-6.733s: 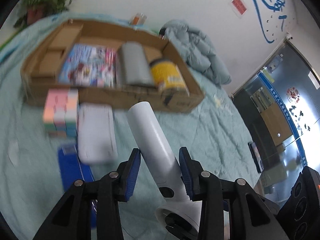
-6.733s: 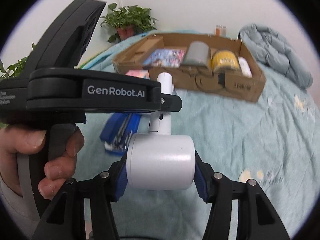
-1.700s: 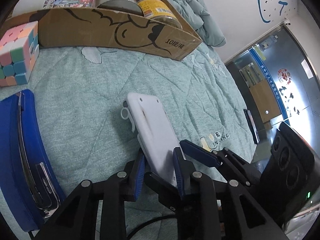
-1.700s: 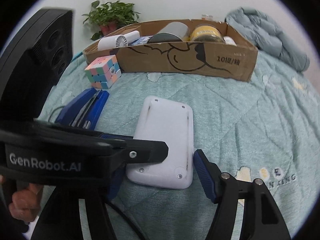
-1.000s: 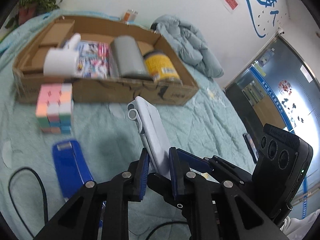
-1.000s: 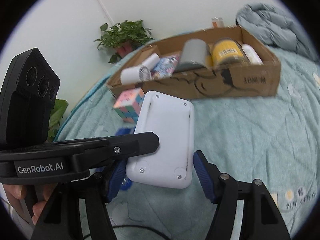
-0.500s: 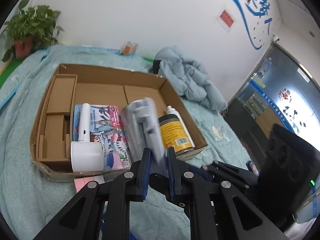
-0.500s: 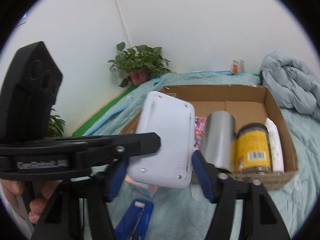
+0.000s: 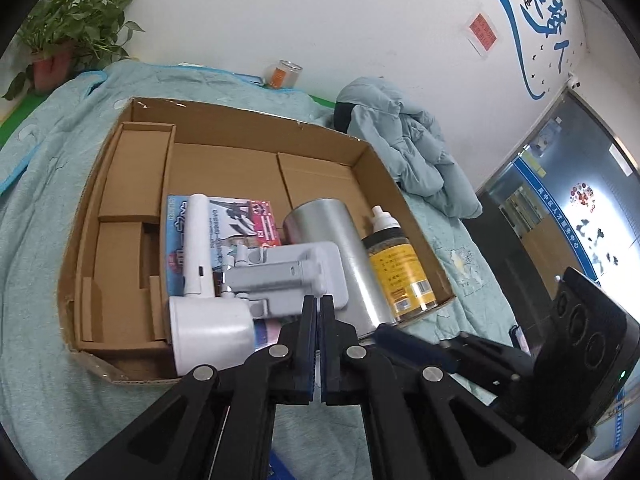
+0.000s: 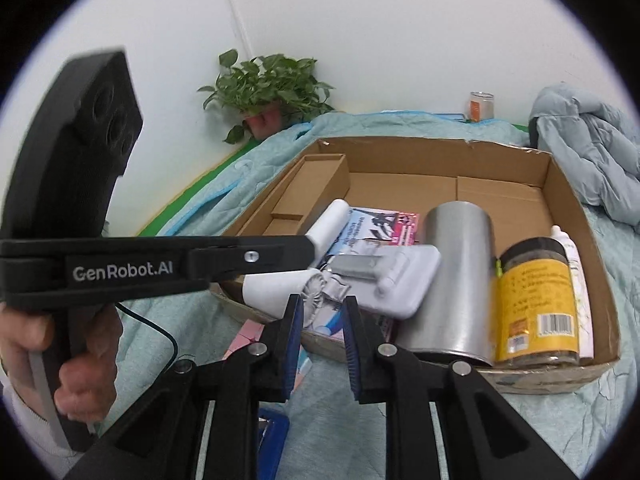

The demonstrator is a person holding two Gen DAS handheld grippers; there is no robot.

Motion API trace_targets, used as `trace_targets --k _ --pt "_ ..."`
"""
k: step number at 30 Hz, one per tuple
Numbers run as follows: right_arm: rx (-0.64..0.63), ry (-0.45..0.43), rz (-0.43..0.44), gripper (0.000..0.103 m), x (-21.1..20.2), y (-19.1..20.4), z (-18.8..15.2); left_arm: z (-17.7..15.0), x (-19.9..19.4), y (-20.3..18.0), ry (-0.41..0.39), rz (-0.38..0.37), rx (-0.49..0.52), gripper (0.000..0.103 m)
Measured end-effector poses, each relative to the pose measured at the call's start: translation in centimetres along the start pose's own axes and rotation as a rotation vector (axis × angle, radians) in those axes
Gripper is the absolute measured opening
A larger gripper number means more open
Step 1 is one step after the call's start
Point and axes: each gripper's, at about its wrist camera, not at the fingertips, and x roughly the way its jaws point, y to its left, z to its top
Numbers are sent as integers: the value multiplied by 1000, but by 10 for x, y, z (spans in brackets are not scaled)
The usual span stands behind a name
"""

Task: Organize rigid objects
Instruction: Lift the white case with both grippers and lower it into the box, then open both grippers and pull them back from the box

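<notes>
The flat white device (image 9: 288, 276) lies tilted in the cardboard box (image 9: 224, 124), resting on the white hand fan (image 9: 208, 328) and the picture book (image 9: 240, 216). In the right wrist view the device (image 10: 400, 276) is blurred. My left gripper (image 9: 319, 308) is shut just in front of its near edge, jaws pressed together with nothing between them. My right gripper (image 10: 319, 304) hovers over the box's front wall, jaws drawn in to a narrow gap and empty. From the left, my left gripper (image 10: 308, 248) reaches in, held by a hand (image 10: 24, 340).
A grey metal cylinder (image 9: 320, 220), a yellow-labelled jar (image 9: 400, 272) and a white bottle (image 9: 384, 220) fill the box's right side. A pink cube (image 10: 248, 332) and a blue stapler (image 10: 272, 436) lie on the bedspread. Behind are a jacket (image 9: 412, 140), a plant (image 10: 272, 84) and a can (image 9: 284, 74).
Both grippers lifted the white device off the bedspread and carried it over the box. It has left both pairs of jaws and lies in the box; the right jaws have closed.
</notes>
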Motion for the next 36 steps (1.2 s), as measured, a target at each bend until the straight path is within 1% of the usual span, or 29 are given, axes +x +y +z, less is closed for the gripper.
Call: trace_targets --k 2,4,7,9,10,11,12,13,14,15,17,19,22,24,28,30,31,32,33,34,35,36 --pt "10 -22 -15 19 -10 -9 -3 -3 1 3 -1 12 4 0" --pt "1 -21 -47 20 -13 -12 -4 -4 5 5 13 22 8 0" --pt "11 16 -60 20 -4 -22 3 -5 11 6 18 57 13 0" --pt "2 30 -72 20 1 -25 9 -6 12 6 10 87 17 4" --pt "-11 33 -80 20 4 -26 13 -7 12 7 3 98 14 12" --pt "-27 51 -94 20 11 -27 18 -8 10 9 -5 109 7 27" --pt "-36 79 -105 20 20 -29 21 -10 8 11 -21 123 -4 35" --pt "-37 116 -109 20 30 -30 24 -12 5 13 -41 135 -10 49" --pt "-30 159 -105 20 44 -33 28 -14 1 15 -67 152 -13 56" --pt "-33 180 -107 20 52 -34 30 -17 -3 16 -88 171 -12 57" --pt "-42 202 -110 17 68 -36 33 -21 -6 21 -96 192 -16 57" --pt "-27 241 -106 17 82 -36 37 -24 -8 27 -99 194 -32 57" --pt "-13 269 -91 16 100 -37 39 -30 -10 36 -101 203 -51 57" --pt "-37 256 -127 16 107 -33 44 -33 -15 40 -112 205 -59 57" --pt "-33 255 -127 16 122 -34 55 -35 -20 44 -141 211 -56 57" --pt "-19 253 -108 16 128 -35 58 -35 -22 44 -153 221 -41 57" --pt "-19 249 -99 17 128 -33 59 -35 -22 43 -160 225 -32 61" --pt "-24 240 -91 17 125 -31 58 -36 -23 42 -169 233 -21 70" --pt "-37 222 -89 19 121 -28 57 -38 -26 41 -187 254 -8 77" --pt "-63 199 -98 24 114 -23 54 -39 -28 40 -201 268 -1 92" --pt "-97 162 -124 32 103 -18 51 -40 -30 39 -220 283 7 102" --pt "-109 135 -136 58 97 -16 50 -41 -35 39 -247 291 16 102"
